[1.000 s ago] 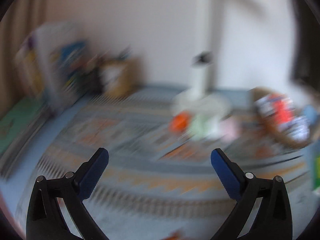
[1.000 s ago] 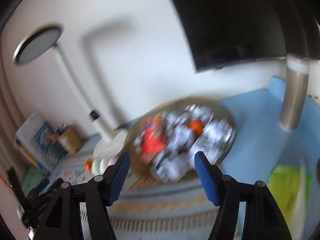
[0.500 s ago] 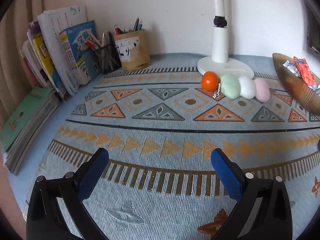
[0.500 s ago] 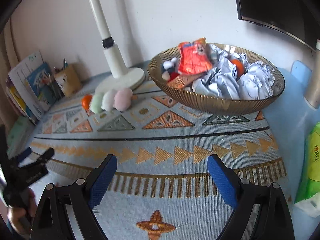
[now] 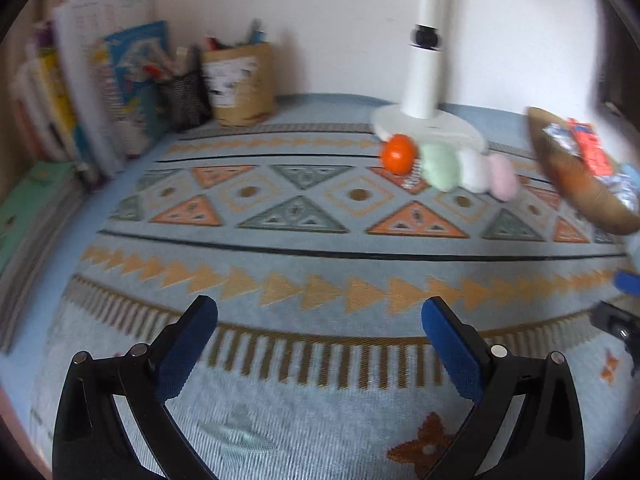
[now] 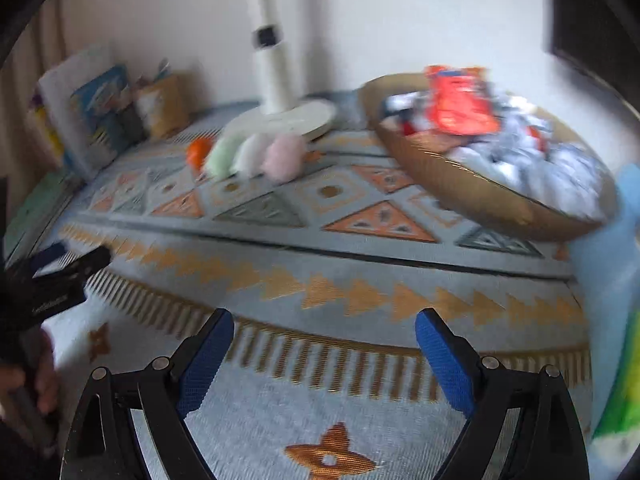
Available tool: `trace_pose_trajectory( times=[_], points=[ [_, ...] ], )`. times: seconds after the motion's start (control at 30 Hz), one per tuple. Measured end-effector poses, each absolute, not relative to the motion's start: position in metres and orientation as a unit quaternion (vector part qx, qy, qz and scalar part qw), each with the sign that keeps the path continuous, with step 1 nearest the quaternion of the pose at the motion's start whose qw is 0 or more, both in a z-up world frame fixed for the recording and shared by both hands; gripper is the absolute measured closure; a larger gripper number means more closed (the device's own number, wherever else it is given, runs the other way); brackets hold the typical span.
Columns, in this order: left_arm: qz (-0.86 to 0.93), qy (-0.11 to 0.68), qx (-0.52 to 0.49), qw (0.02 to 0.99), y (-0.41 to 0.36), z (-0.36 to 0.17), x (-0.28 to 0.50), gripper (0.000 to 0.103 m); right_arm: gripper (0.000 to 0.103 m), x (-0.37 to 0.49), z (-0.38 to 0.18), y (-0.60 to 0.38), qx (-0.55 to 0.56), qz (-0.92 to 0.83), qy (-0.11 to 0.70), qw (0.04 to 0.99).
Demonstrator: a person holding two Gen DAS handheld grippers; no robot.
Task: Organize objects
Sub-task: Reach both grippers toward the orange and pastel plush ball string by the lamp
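Observation:
A string of soft balls lies on the patterned mat by the lamp base: orange ball [image 5: 397,153], green ball [image 5: 440,166], white ball [image 5: 474,171] and pink ball [image 5: 503,178]. They also show in the right wrist view, pink ball [image 6: 285,155] nearest. A brown bowl [image 5: 580,188] [image 6: 472,188] full of wrapped snacks stands to their right. My left gripper [image 5: 319,320] is open and empty, low over the mat's front. My right gripper [image 6: 325,332] is open and empty too, well short of the bowl.
A white lamp [image 5: 425,80] stands at the back. Books [image 5: 84,100] and pen holders [image 5: 240,84] line the back left. A green stack of books [image 5: 24,200] lies at the left edge. A yellow-green packet [image 6: 624,392] lies at the right.
Both grippers have moved forward and lower over the mat. The balls and bowl look nearer. Both stay open.

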State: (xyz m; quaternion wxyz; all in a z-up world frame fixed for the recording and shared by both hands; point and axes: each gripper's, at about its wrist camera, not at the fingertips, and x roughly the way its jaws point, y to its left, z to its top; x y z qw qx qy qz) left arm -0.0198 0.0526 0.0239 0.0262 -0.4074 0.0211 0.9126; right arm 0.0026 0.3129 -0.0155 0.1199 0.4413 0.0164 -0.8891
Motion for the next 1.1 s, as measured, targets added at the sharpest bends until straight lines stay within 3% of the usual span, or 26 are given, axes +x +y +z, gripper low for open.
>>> trace_pose_trajectory(
  times=[0.07,0.17,0.33,0.4,0.43,0.5,0.6,0.73,0.83,0.93,1.1],
  points=[
    [0.909,0.004,-0.413,0.058,0.048,0.033,-0.035,0.001,0.012,-0.009,-0.005,0.304,0.458,-0.875,0.02,0.155],
    [0.909,-0.01,-0.407,0.091,0.046,0.051,-0.068,0.001,0.008,-0.039,0.008,0.296,0.463,-0.859,-0.073,0.207],
    [0.912,-0.003,-0.391,0.125,0.059,0.056,-0.129,0.009,0.009,-0.107,-0.005,0.277,0.431,-0.884,-0.144,0.113],
    [0.906,-0.018,-0.399,0.14,0.061,0.049,-0.148,0.016,0.015,-0.129,-0.014,0.27,0.406,-0.893,-0.17,0.095],
    [0.903,-0.031,-0.404,0.143,0.06,0.044,-0.152,0.016,0.016,-0.138,-0.018,0.267,0.408,-0.894,-0.167,0.078],
    [0.898,-0.07,-0.408,0.149,0.052,0.035,-0.156,0.016,0.028,-0.155,-0.027,0.264,0.43,-0.885,-0.166,0.061],
    [0.891,-0.108,-0.412,0.158,0.044,0.023,-0.155,0.016,0.035,-0.159,-0.03,0.265,0.443,-0.873,-0.181,0.097],
    [0.888,-0.11,-0.419,0.151,0.042,0.021,-0.157,0.016,0.036,-0.129,-0.03,0.263,0.493,-0.832,-0.203,0.156],
    [0.887,-0.101,-0.421,0.161,0.044,0.027,-0.162,0.016,0.034,-0.09,-0.025,0.262,0.493,-0.838,-0.182,0.149],
    [0.871,-0.107,-0.439,0.193,0.053,0.027,-0.175,0.016,0.013,-0.082,-0.013,0.258,0.448,-0.881,-0.101,0.111],
    [0.842,-0.124,-0.465,0.243,0.07,0.014,-0.189,0.016,0.011,-0.11,-0.017,0.222,0.445,-0.88,-0.006,0.166]
  ],
)
